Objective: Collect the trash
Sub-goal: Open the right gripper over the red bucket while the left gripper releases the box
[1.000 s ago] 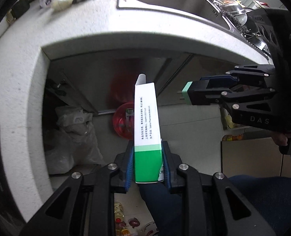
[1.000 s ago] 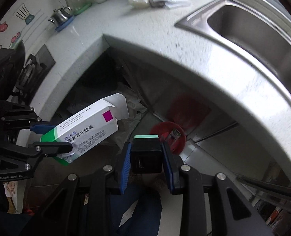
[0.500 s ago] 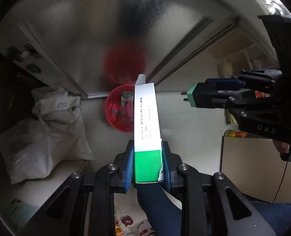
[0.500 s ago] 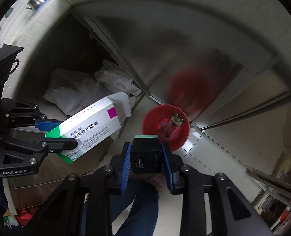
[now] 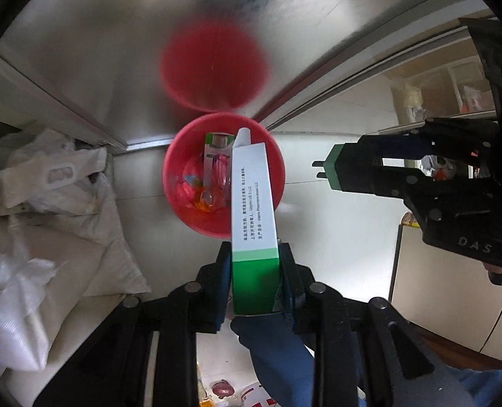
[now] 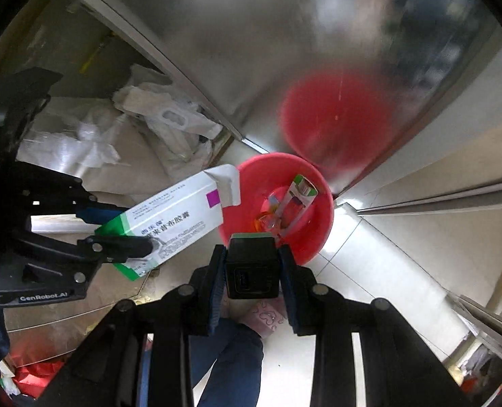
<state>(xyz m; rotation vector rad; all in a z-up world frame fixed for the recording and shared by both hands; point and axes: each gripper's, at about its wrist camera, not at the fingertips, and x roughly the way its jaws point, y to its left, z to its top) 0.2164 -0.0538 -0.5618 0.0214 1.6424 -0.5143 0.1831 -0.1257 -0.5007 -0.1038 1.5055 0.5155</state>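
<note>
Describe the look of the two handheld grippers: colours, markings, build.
Both are black, angular linkage frames with silver screw heads and blue pads inside the jaws. The left gripper carries white "GenRobot.AI" lettering; the right gripper has "DAS" embossed on its body. No cables are visible.

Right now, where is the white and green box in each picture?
Left wrist view: the white and green box stands at centre, pinched at its green end by the left gripper, its tip over the red bin.
Right wrist view: the box lies slanted at left of centre, its open flap near the bin's rim.
Shared landmark: the red bin on the floor, trash inside.
</note>
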